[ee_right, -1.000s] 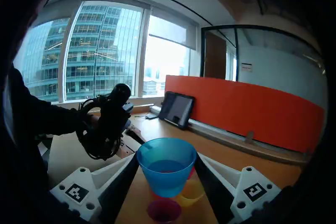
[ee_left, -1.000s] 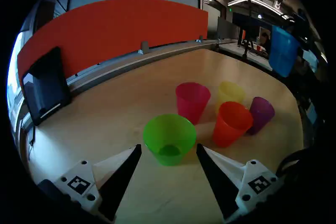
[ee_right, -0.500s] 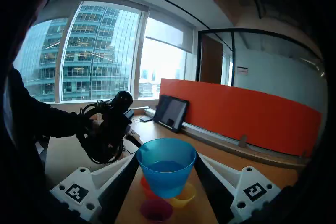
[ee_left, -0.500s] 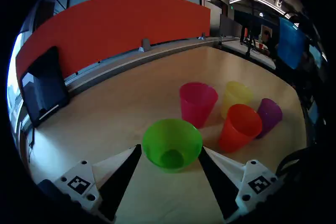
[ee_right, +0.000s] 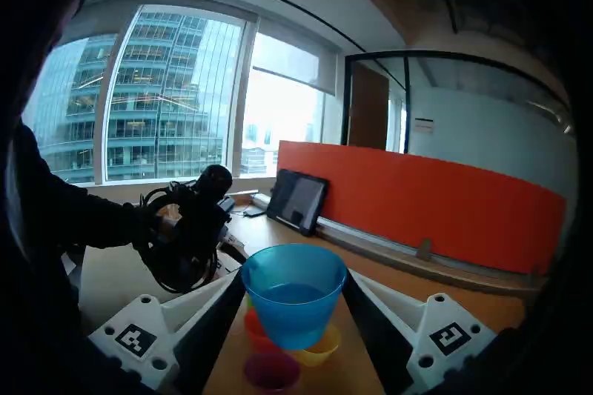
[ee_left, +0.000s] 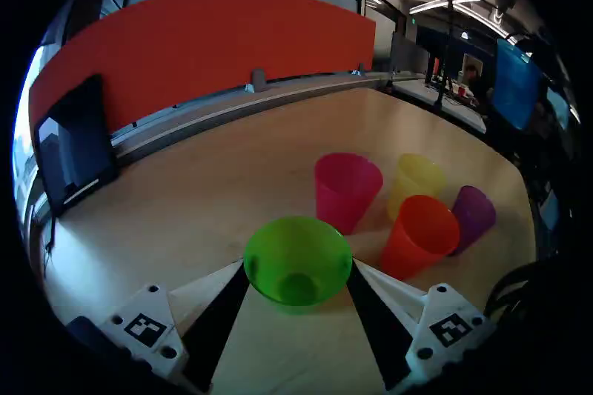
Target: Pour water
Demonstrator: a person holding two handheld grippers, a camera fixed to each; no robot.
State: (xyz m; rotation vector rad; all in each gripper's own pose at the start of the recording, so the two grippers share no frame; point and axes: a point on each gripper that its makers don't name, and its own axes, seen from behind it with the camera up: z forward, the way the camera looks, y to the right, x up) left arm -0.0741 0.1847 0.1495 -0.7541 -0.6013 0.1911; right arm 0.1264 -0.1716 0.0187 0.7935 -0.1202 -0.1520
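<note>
- Left gripper: we log both fingers pressed against the sides of the green cup, which is clamped upright, low over the table.
- Green cup, contents: no water that we can make out. We judge it empty and take it for the receiving vessel.
- Right gripper: fingers closed on the blue cup, which is held upright and level, well above the tabletop.
- Blue cup, contents: water sits in the lower part. The left gripper view shows the same cup high at the far right, well apart from the green one.
- Spare cups on the table, grouped close together: pink cup, yellow cup, orange cup and purple cup.
- Other fixtures: a tablet leaning near the red partition.
- Progress, in our judgement: both cups are secured and the source is filled, but pouring has not begun.
- Outstanding: bring the blue rim over the green cup's mouth, tilt, empty it, and set both down.
</note>
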